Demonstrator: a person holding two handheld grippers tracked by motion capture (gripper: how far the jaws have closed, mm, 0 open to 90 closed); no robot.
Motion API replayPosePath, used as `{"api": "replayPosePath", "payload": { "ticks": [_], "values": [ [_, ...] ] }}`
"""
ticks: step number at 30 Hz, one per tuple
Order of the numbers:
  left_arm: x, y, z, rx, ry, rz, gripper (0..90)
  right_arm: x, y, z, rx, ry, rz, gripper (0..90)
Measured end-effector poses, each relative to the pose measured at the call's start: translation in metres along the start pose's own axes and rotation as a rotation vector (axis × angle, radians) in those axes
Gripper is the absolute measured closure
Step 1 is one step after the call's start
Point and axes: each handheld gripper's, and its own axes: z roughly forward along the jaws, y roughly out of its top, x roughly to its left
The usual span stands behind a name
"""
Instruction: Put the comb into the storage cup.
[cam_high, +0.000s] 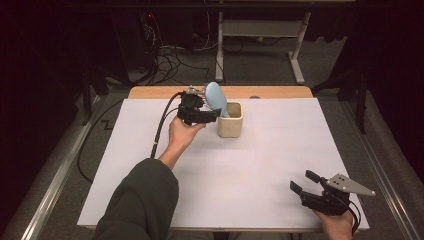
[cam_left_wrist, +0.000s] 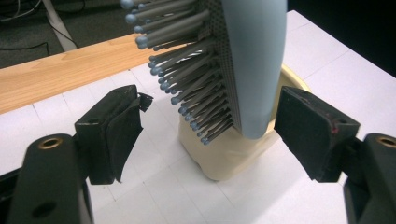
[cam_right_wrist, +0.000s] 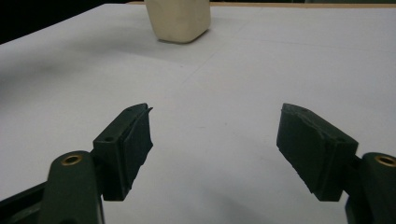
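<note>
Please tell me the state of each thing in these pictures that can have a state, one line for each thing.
Hairbrush: standing handle-down in the cup, head up and leaning, bristles toward the left gripper's side, not gripped.
Cup: upright on the white table cover, holding the hairbrush.
Left gripper: open, jaws on either side of the hairbrush, pads not pressing it.
Right gripper: open, nothing between its jaws, low over the table's near right part.

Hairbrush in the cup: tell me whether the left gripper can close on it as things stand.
Probably yes: the left gripper has its jaws open on either side of the hairbrush, nothing between, standing in the cup.
</note>
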Motion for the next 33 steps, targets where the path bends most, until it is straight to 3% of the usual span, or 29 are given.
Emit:
{"api": "replayPosePath", "payload": {
  "ticks": [33],
  "values": [
    [0.005, -0.008, -0.017, -0.007, -0.005, 0.025, 25.9, 0.000, 0.000, 0.000, 0.000, -0.001, 0.001, 26.6]
  ]
}}
